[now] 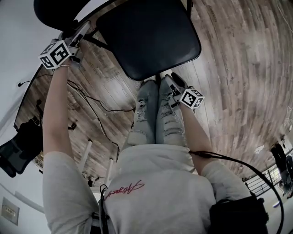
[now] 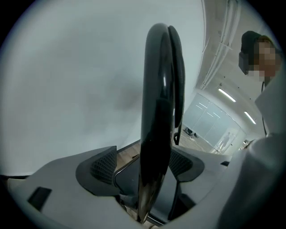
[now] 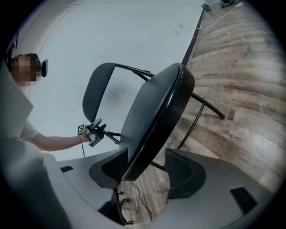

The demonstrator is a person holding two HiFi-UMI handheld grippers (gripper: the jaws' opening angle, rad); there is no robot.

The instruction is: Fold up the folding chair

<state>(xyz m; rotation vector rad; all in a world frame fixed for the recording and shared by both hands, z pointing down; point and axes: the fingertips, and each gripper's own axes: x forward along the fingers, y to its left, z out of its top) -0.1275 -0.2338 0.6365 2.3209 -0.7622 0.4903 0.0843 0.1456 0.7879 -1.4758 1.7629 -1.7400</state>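
The black folding chair stands unfolded on the wooden floor, its seat (image 1: 151,36) in front of me and its backrest (image 1: 59,11) at the upper left. My left gripper (image 1: 81,31) reaches the backrest's side. In the left gripper view the backrest's glossy edge (image 2: 158,112) stands upright between the pads (image 2: 100,163), with a gap on each side; the gripper (image 2: 142,163) is open. My right gripper (image 1: 173,80) is at the seat's near edge. In the right gripper view the seat's edge (image 3: 152,120) slants between the open jaws (image 3: 145,172), close to the left pad (image 3: 109,172).
The person's legs in jeans (image 1: 158,119) stand right behind the seat's near edge. Black cables (image 1: 91,109) trail over the wooden floor (image 1: 238,68) at the left. A white wall (image 1: 13,45) runs behind the chair. Dark equipment (image 1: 18,146) sits at the far left.
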